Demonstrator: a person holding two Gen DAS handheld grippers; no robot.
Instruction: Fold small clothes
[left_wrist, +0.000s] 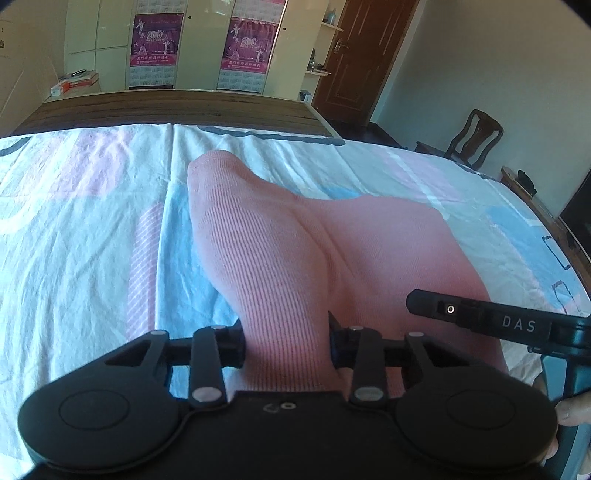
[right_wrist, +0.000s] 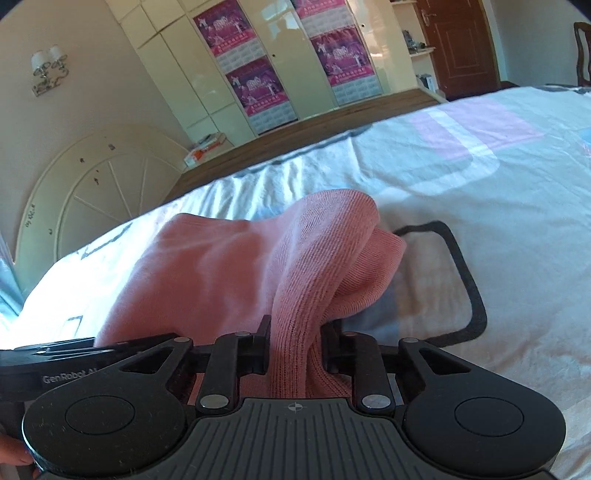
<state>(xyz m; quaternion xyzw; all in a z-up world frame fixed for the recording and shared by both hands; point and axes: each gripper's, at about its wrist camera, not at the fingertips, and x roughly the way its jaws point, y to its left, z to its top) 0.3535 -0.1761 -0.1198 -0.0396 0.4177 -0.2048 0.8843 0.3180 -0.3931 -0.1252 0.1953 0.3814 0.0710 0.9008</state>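
While the bed (left_wrist: 92, 206) with its pale patterned sheet fills most of both views, a pink ribbed knit garment (left_wrist: 295, 236) takes up the middle of it, draped forward from both grippers and resting on the sheet further out. It is soft and limp, probably light: it sags into folds wherever it is unsupported and will follow whichever edge is pulled. The ribbing should give the pads decent friction, so slipping looks unlikely, though the knit may stretch if tugged hard. Edges or corners are the sensible places to hold it, as a pinch in the middle would only bunch it.

The left gripper (left_wrist: 286, 345) is closed on one stretch of the fabric's near edge, the cloth running straight out between its fingers. The right gripper (right_wrist: 295, 345) likewise clamps a thicker, doubled-over bunch, with a fold of cloth humped just beyond its tips. Both grippers sit close beside each other at the garment's near side; the right one's finger shows at the edge of the left view.
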